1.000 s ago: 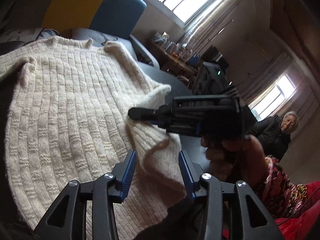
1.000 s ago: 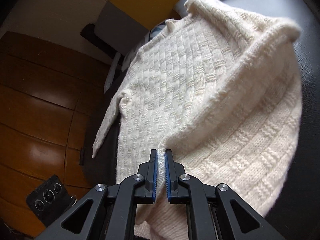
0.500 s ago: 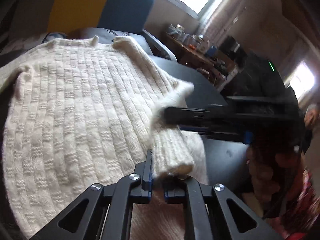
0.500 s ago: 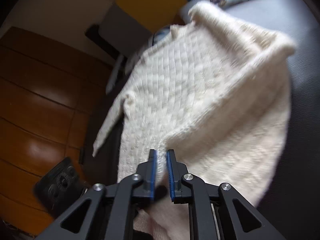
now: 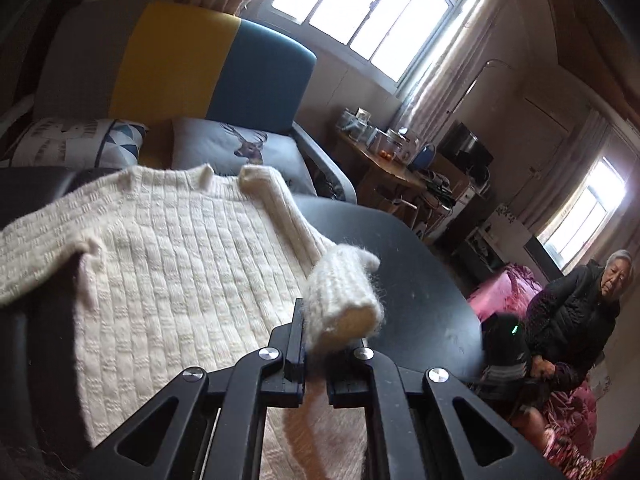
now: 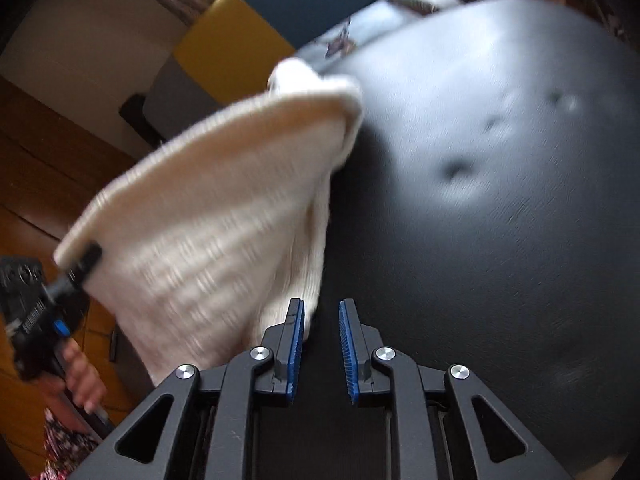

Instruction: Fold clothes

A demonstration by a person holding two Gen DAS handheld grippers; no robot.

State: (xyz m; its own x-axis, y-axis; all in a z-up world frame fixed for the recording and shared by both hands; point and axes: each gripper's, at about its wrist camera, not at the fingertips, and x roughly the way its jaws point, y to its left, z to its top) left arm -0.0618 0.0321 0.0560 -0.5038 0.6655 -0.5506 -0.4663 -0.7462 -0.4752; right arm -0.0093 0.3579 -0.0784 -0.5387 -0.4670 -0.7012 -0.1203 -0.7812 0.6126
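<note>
Right wrist view is motion-blurred; the sweater point(image 6: 208, 216) knit is hard to make out there, and its lower part is cut off. One cream, block-ribbed sweater point(image 5: 160, 264) lies on one black table point(image 5: 400, 264), one sleeve lifted. Left gripper point(image 5: 314, 344): jaws pinching the sleeve cuff point(image 5: 344, 300). Right gripper point(image 6: 319, 350): jaws spread, holding nothing, sweater edge just beside the left finger. Two cushions point(image 5: 240, 152) behind
</note>
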